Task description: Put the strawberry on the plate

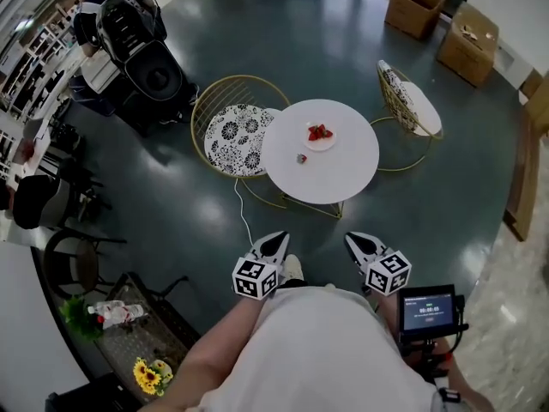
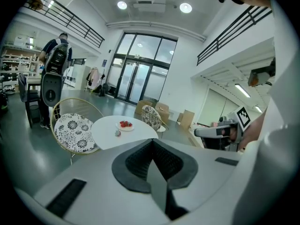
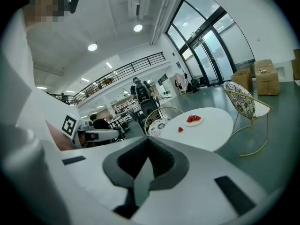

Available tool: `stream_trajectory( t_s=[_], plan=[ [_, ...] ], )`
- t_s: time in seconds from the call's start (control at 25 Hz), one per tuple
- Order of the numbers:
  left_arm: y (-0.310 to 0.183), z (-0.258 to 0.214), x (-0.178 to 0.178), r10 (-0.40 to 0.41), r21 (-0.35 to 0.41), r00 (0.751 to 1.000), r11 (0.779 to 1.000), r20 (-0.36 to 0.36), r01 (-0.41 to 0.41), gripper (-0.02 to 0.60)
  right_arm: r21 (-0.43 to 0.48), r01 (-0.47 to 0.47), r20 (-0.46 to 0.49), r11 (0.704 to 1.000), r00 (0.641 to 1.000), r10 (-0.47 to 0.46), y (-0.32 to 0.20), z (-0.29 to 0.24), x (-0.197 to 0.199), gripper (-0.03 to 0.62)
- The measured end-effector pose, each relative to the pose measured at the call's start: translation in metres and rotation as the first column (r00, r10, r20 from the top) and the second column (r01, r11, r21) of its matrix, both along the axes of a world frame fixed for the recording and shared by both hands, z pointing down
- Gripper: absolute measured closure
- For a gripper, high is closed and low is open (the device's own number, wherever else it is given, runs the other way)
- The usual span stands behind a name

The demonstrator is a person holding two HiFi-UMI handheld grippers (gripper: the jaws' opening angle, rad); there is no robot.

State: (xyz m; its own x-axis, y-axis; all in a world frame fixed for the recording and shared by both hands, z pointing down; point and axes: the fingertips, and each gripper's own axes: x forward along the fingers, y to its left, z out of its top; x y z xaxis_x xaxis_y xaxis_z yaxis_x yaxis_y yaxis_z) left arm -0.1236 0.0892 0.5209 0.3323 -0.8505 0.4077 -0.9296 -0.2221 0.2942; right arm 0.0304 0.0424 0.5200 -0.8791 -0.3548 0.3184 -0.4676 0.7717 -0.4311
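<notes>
**Both hand-held grippers closed and empty, strawberry lies on the table beside the plate**

The left hand-held gripper point(image 1: 276, 240) point(image 2: 153, 146) has its jaws pressed together with nothing between them. The right hand-held gripper point(image 1: 353, 240) point(image 3: 148, 142) is the same: jaws together and empty. Both are held side by side close to the person's body, with their tips pointing forward.

The round white table point(image 1: 343, 178) point(image 2: 140, 134) point(image 3: 218, 125) stands ahead of both hand-held grippers and well apart from them. The strawberry point(image 1: 302, 158) point(image 2: 117, 133) point(image 3: 180, 130) lies bare on the table, ahead and roughly between the two grippers. It sits on the side of the plate nearer to them. It is near the plate point(image 1: 330, 144) point(image 2: 120, 126) point(image 3: 199, 121) but not on it. The plate lies just beyond the strawberry and carries a small heap of red berries.

A chair point(image 1: 236, 131) with a patterned cushion stands at the table's left, ahead of the left hand-held gripper. A second chair point(image 1: 410, 101) stands at the table's far right. Cardboard boxes point(image 1: 416, 9) sit on the floor far beyond the right hand-held gripper.
</notes>
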Motion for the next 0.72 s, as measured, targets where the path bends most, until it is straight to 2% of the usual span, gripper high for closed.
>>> stream_trajectory(
  t_s=[0.48, 0.72],
  plan=[
    [-0.053, 0.001, -0.023, 0.128, 0.012, 0.992, 0.992, -0.020, -0.128, 0.575, 0.018, -0.106, -0.040, 0.994, 0.994, 0.106, -0.038, 0.001, -0.021, 0.588],
    [-0.077, -0.001, -0.057, 0.146, 0.040, 0.989, 0.989, -0.010, -0.146, 0.575, 0.046, -0.119, -0.038, 0.992, 0.992, 0.121, -0.064, -0.003, -0.056, 0.588]
  ],
)
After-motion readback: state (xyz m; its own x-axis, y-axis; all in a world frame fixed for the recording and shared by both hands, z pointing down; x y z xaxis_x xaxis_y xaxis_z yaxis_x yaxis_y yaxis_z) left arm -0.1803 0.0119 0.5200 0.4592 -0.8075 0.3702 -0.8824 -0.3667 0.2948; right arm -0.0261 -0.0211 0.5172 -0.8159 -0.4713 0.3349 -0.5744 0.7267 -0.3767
